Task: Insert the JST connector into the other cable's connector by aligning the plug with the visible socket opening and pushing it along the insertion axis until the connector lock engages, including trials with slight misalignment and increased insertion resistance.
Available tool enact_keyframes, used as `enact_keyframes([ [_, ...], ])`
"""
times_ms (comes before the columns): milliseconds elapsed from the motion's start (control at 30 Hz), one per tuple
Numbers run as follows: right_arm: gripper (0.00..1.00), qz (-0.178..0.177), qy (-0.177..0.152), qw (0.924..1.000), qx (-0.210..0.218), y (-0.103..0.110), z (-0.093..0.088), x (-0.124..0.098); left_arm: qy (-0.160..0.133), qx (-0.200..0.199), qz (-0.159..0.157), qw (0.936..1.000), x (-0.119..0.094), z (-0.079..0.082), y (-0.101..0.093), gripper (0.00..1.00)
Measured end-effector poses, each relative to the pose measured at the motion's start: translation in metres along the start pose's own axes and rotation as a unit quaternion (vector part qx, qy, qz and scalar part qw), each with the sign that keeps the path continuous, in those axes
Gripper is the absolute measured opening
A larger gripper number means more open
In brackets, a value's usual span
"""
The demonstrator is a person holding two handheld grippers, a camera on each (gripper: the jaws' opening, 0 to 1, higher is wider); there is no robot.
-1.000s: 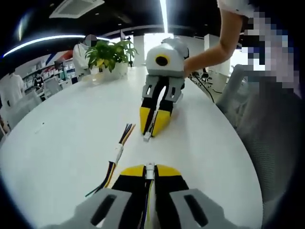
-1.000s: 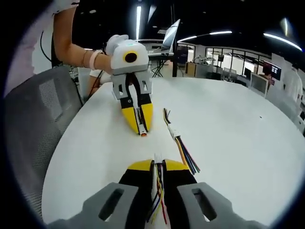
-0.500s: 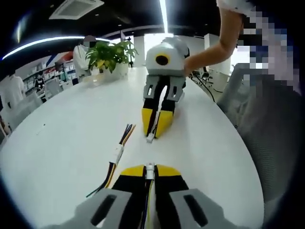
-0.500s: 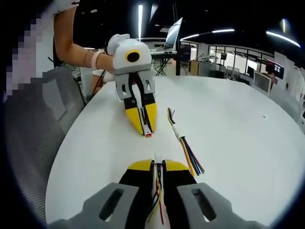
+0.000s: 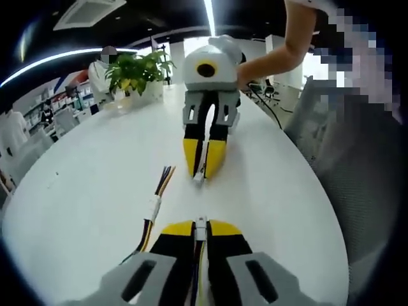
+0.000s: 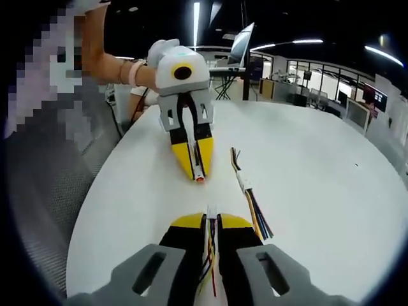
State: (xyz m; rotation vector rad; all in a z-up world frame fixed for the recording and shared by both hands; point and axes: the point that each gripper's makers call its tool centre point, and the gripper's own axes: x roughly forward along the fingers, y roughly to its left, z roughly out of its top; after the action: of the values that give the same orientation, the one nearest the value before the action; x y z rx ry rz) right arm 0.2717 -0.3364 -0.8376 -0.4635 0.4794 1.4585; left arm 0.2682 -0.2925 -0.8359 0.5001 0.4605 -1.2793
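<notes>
In the left gripper view my left gripper (image 5: 201, 224) is shut on a small white connector (image 5: 201, 223) whose wires run back between the jaws. Facing it across a gap of white table (image 5: 76, 191), my right gripper (image 5: 202, 171) is shut on a white connector (image 5: 199, 180), its tip low over the surface. In the right gripper view my right gripper (image 6: 211, 220) pinches the white connector (image 6: 211, 211) with its coloured wires. The left gripper (image 6: 198, 171) opposite holds a connector (image 6: 199, 178) with an orange-red end. The two connectors are apart and roughly in line.
A spare cable with a white connector and coloured wires (image 5: 156, 204) lies on the table beside the line between the grippers, also visible as the loose cable (image 6: 248, 194). A potted plant (image 5: 137, 70) stands far off. A grey chair (image 6: 57, 166) and a person's arm (image 5: 274, 57) flank the table edge.
The two grippers have drawn slightly closer to each other and each looks a little larger in the other's view. Both stay shut on their connectors. The spare cable has not moved.
</notes>
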Motion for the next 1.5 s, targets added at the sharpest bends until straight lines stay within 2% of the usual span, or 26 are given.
enact_keyframes([
  [167, 0.04, 0.008, 0.004, 0.9998, -0.015, 0.003, 0.009, -0.002, -0.006, 0.008, 0.002, 1.0, -0.005, 0.012, 0.003, 0.0],
  [433, 0.04, 0.017, 0.006, 0.9994, -0.029, 0.002, 0.02, 0.001, -0.006, 0.013, -0.001, 0.9999, -0.005, 0.02, 0.004, 0.0],
  [1033, 0.04, 0.033, -0.003, 0.9989, -0.032, 0.005, 0.029, 0.014, -0.003, 0.015, -0.006, 0.9999, -0.001, 0.022, 0.005, 0.0],
  [1500, 0.04, 0.041, 0.004, 0.9985, -0.035, 0.005, 0.026, 0.019, 0.0, 0.014, -0.008, 0.9999, 0.002, 0.023, 0.007, 0.0],
])
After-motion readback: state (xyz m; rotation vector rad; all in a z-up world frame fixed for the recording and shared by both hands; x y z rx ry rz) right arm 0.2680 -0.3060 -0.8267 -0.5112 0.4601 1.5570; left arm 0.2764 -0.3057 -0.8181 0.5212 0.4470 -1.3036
